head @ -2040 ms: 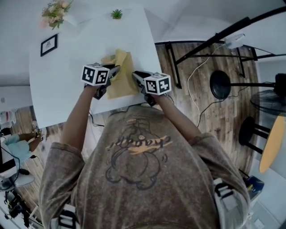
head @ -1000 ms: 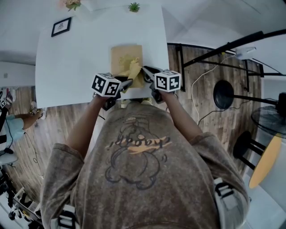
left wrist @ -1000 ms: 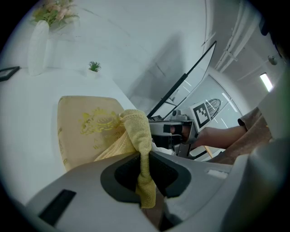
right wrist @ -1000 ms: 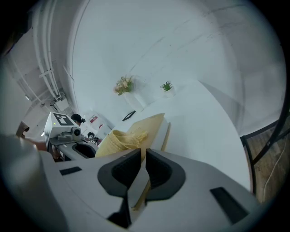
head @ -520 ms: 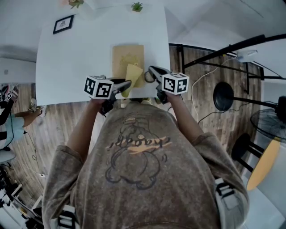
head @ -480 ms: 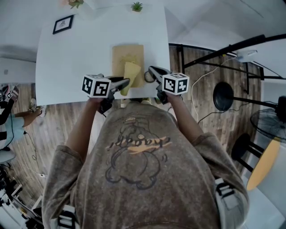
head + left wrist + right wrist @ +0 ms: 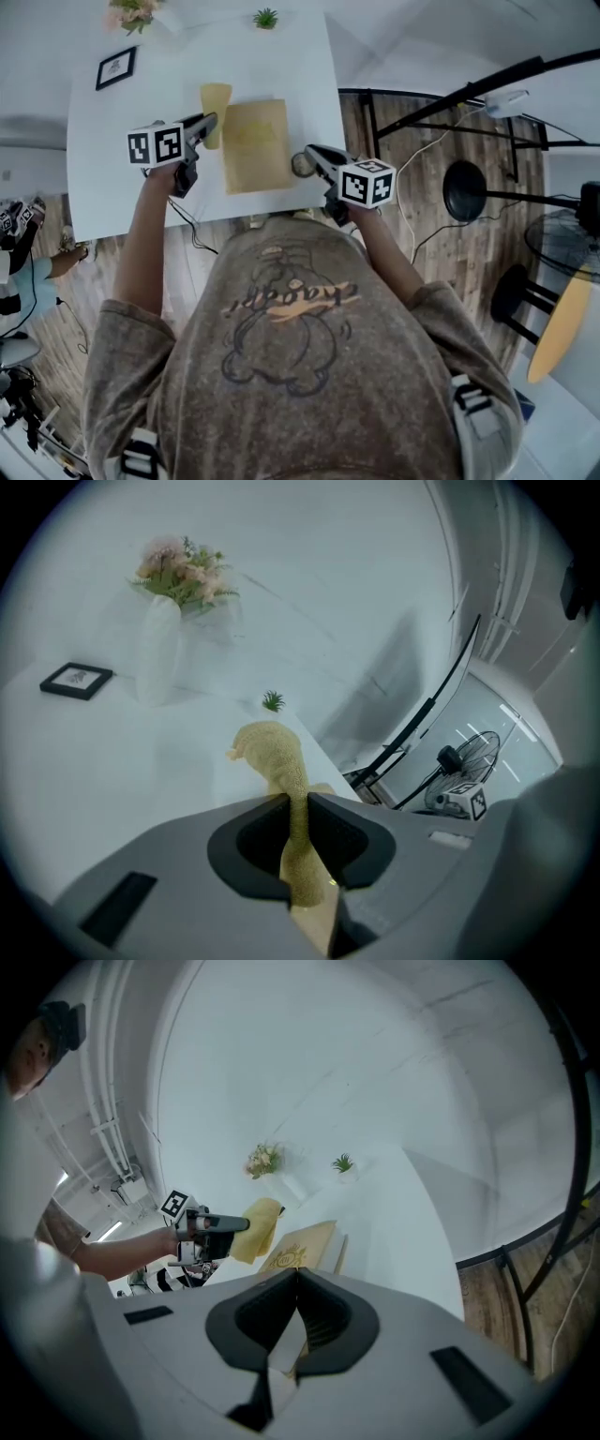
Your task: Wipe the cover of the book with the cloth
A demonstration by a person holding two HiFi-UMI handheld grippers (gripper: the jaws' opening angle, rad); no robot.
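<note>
The cloth (image 7: pixel 215 101) is pinched by one end between the closed fingers of the left gripper (image 7: pixel 204 122). It is held in the air over the white worktop (image 7: pixel 112 202), just beside the left edge of the book (image 7: pixel 255 145). It is a soft yellow cloth with a nubbly weave, and its free end bends over. It is therefore judged light and limp, and it is best gripped at a bunched part, so that a loose pad is left for wiping. The book lies flat near the front edge, a thin tan rectangle with a stiff, smooth-looking cover and a round emblem. It may slide when rubbed. The fingers of the right gripper (image 7: pixel 305 161) have just been closing and are now shut at its near right edge; nothing is clearly seen between them
</note>
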